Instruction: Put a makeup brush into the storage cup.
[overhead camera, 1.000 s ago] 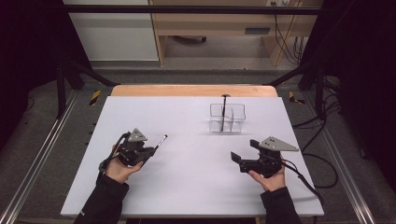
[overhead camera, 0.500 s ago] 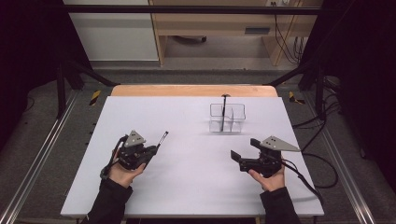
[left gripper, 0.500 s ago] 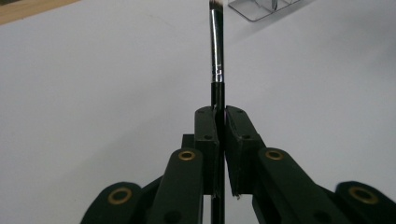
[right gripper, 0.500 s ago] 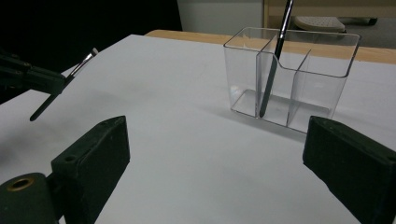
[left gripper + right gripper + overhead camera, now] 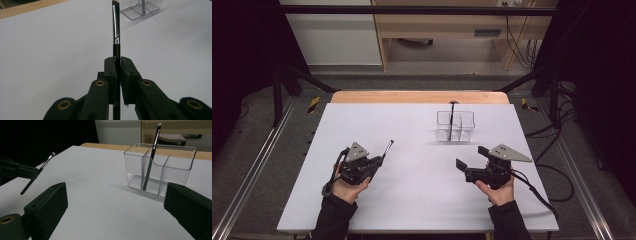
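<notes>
Low over the left half of the white table (image 5: 412, 200): left hand (image 5: 346, 186) coming in from the near edge, forearm sleeved in black, wrapped under the left gripper (image 5: 373, 165), grey plate on top, nose aimed up and to the right toward the far side. Jaws clamped on the black handle of a makeup brush (image 5: 116, 32), pads pressed against it from both sides, silver ferrule and bristle tip sticking out ahead, slanted above the table. Further right, near the far edge: clear divided organizer (image 5: 455, 126), upright, a second brush (image 5: 151, 157) leaning in its middle compartment. At the right: right hand (image 5: 498, 190) cupped beneath the right gripper (image 5: 470, 161), held level, pointed left. Jaws wide apart, nothing between them, organizer beyond them.
</notes>
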### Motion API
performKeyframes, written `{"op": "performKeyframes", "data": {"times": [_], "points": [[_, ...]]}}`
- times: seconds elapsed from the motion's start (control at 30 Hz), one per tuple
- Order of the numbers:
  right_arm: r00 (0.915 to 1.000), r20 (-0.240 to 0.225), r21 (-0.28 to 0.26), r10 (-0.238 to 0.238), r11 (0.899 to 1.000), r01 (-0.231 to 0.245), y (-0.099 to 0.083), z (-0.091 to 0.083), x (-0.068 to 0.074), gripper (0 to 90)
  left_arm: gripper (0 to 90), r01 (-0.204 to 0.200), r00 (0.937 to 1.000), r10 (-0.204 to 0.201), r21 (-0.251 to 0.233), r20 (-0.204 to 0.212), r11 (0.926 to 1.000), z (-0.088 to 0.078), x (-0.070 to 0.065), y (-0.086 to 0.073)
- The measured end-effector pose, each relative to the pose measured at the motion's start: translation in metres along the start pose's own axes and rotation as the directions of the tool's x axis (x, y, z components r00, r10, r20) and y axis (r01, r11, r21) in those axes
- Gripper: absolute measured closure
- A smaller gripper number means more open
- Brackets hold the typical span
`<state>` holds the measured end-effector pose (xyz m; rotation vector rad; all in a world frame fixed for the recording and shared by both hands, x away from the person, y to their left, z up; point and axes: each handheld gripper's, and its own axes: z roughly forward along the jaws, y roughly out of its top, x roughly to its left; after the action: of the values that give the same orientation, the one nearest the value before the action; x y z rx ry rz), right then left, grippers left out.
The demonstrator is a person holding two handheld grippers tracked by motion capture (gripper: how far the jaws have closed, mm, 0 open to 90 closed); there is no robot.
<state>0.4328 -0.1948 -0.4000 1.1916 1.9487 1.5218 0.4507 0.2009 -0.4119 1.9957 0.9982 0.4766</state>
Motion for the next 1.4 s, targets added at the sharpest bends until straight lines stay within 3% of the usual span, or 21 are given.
{"op": "performKeyframes", "data": {"times": [0.6, 1.4], "points": [[0.9999, -0.012, -0.018, 0.008, 1.0, -0.009, 0.015, 0.015, 0.016, 7.0, 83.6, -0.002, 1.0, 0.003, -0.084, 0.008, 0.9964, 0.0, -0.014, 0.012], [0.9972, -0.06, -0.06, 0.045, 0.997, -0.049, 0.032, 0.03, 0.035, 7.7, 83.5, 0.02, 0.9988, -0.014, -0.13, 0.047, 0.9913, 0.007, -0.035, 0.026]]}}
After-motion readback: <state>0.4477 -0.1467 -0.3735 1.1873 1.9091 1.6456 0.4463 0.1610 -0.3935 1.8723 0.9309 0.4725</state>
